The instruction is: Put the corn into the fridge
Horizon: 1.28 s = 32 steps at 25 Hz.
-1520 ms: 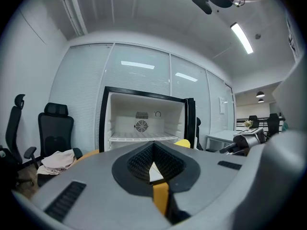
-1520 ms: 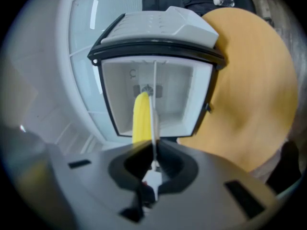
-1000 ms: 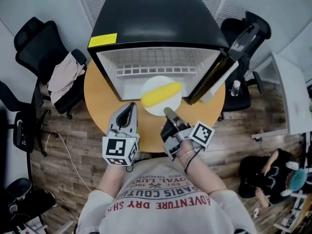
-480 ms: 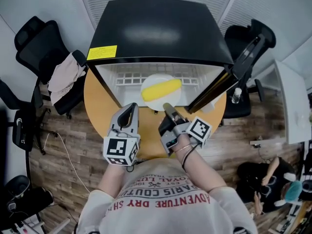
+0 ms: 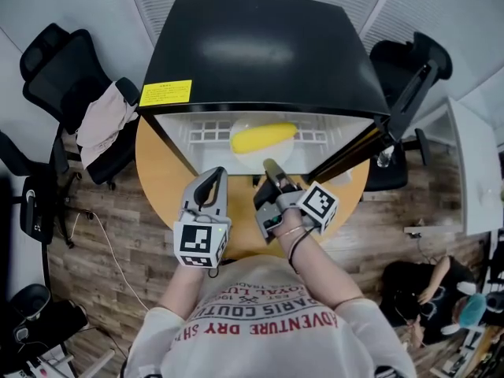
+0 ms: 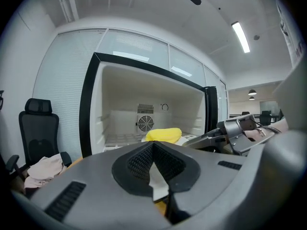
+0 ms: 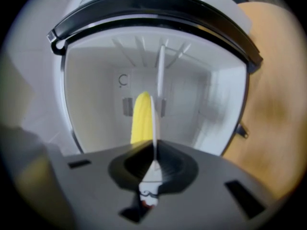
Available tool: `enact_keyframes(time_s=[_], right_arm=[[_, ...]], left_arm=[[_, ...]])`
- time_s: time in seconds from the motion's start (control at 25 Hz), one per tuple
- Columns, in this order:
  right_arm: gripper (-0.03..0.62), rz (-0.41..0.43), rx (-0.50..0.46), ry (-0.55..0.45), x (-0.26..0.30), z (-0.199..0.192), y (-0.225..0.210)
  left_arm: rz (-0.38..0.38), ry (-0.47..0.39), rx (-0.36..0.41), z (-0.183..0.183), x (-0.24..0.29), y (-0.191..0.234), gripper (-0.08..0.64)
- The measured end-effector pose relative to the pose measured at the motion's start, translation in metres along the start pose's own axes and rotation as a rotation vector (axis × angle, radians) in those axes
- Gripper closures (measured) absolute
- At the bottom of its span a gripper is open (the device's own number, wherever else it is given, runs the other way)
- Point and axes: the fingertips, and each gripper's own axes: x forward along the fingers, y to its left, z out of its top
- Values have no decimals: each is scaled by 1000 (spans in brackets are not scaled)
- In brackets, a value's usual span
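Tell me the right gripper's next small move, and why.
Probably push the plate deeper into the fridge: the right gripper is shut on its near rim, the corn lies on it, and the plate's near part sits at the open front, not fully inside.

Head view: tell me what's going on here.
A person with a gripper in each hand is loading an open mini fridge that stands on a round wooden table. The right gripper has its fingers clamped on the rim of a white plate that carries the yellow corn. The plate is partly inside the fridge's mouth and not yet released. The left gripper hovers beside it over the table, fingers together and empty.
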Motion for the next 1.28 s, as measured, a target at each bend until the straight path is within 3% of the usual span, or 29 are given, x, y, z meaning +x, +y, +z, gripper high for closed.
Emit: enact_keyframes(time_s=[0.6,1.04,1.28], right_arm=[[545,-25,90,-55,36,15,9],[538,-13,56,-55,45,15,9],[532,-80,-18,-43,44,15,11]], left_arm=[[-19,65,-90,-25,4,10,535],[-36,79,-115,-31,13,9,535],[-42,82,-119,-31,17,7,535]])
